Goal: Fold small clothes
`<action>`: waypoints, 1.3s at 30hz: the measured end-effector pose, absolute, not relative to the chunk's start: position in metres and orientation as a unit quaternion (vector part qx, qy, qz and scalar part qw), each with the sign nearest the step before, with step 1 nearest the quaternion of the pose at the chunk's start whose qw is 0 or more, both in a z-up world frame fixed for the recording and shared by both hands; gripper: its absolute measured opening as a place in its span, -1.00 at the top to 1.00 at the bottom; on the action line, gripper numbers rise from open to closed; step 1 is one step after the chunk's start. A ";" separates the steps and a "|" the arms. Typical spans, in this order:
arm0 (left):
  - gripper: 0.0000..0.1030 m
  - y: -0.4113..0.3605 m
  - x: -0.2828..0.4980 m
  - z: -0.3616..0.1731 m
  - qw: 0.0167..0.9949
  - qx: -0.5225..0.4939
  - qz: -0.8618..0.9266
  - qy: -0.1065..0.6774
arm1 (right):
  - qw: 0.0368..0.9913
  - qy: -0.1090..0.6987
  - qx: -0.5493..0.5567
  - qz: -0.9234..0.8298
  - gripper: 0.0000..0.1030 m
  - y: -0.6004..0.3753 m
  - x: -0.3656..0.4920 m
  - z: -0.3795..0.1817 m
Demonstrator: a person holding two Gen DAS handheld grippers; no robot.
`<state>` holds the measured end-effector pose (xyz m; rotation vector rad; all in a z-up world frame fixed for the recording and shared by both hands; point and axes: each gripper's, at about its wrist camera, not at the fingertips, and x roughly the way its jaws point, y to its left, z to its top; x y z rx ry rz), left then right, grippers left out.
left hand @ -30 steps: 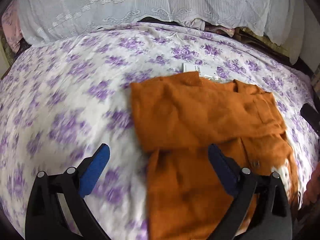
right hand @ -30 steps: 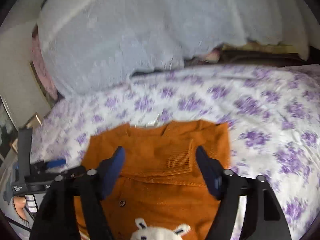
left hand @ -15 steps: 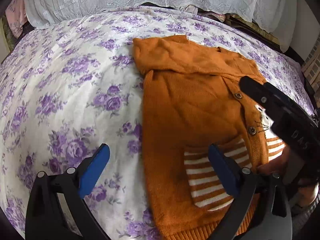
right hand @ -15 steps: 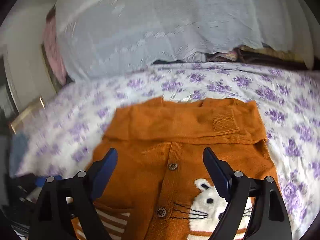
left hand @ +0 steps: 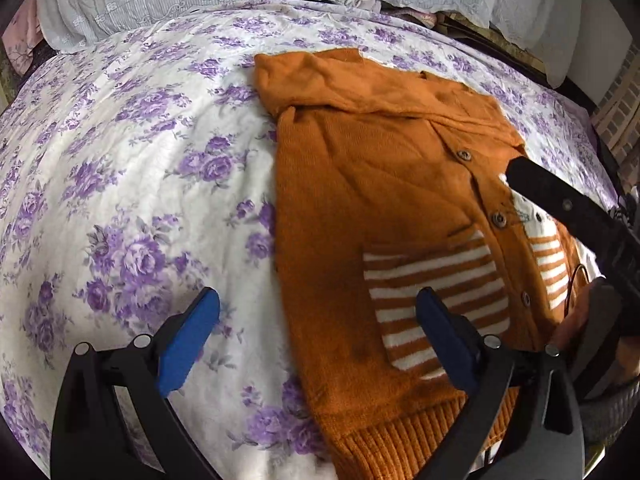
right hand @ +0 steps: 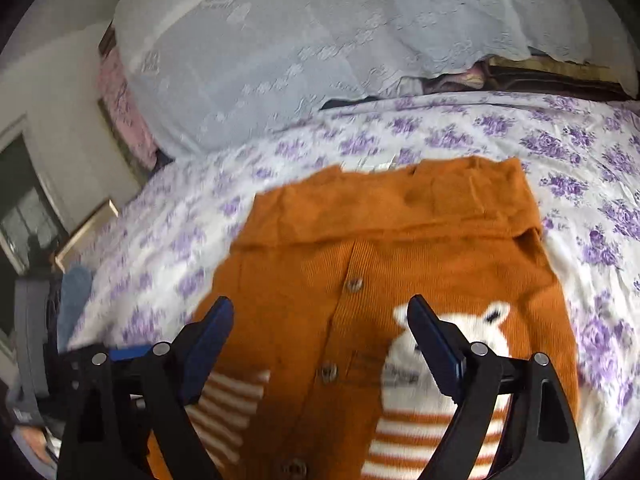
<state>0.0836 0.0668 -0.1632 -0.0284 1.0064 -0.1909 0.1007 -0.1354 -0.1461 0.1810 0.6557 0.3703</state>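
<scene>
While both claws hang over the near half of the orange cardigan (left hand: pixel 384 184), I see plenty that could spoil the fold. It lies flat, front up, on the flowered bedspread (left hand: pixel 132 152), its sleeves folded across the top below the collar, its ribbed hem (left hand: pixel 404 444) nearest me.

My left claw (left hand: pixel 316 336) stands wide apart and grips nothing; one blue pad is over bare bedspread, the other over the striped pocket (left hand: pixel 432 296). If I close there, I judge I would pinch the pocket's loose layer or catch bedspread along with knit, and the lift would drag the whole bed cover.

My right claw (right hand: pixel 320 344) is spread too, empty, straddling the button placket (right hand: pixel 340 320) beside the white animal face (right hand: pixel 452 344). A bite on the placket alone would likely lift only the top front panel and leave the back behind, so the fold would come out crooked.

Knit this soft stretches and sags, I reckon. If the two sides rise unevenly, the sleeves up top may slide loose.

In the left view, the right claw's black arm (left hand: pixel 560 208) reaches across the cardigan; the claws are near, and could collide if both go for the hem.
</scene>
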 end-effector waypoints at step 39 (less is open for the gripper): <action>-0.16 0.070 0.052 -0.169 0.819 -0.114 -0.257 0.501 | 0.795 0.472 0.300 0.234 0.29 -0.262 0.011 -0.198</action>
